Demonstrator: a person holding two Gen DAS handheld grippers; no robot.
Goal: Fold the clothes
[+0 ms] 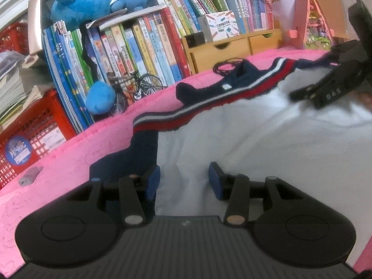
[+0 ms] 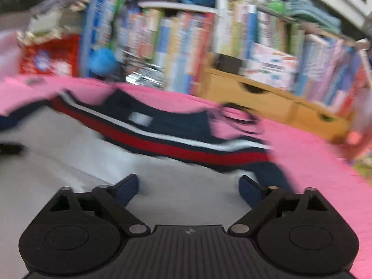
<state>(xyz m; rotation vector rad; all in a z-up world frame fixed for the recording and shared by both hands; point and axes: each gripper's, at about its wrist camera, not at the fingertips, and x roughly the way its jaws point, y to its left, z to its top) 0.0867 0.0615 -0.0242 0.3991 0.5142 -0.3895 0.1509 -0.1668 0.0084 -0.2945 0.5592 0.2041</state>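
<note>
A white garment with a navy, white and red striped band lies spread on a pink quilted mat. My left gripper hovers low over its near left part. The jaws stand partly open with flat white cloth under the gap, and the left pad sits by a navy sleeve. My right gripper stands wide open over the white cloth, just short of the striped band, with nothing between its pads. In the left wrist view the right gripper shows at the far right above the garment.
Behind the mat stand a row of books, a red crate, wooden drawers, a toy bicycle and a pink toy house. A black cord loop lies on the mat by the collar. The right wrist view is motion-blurred.
</note>
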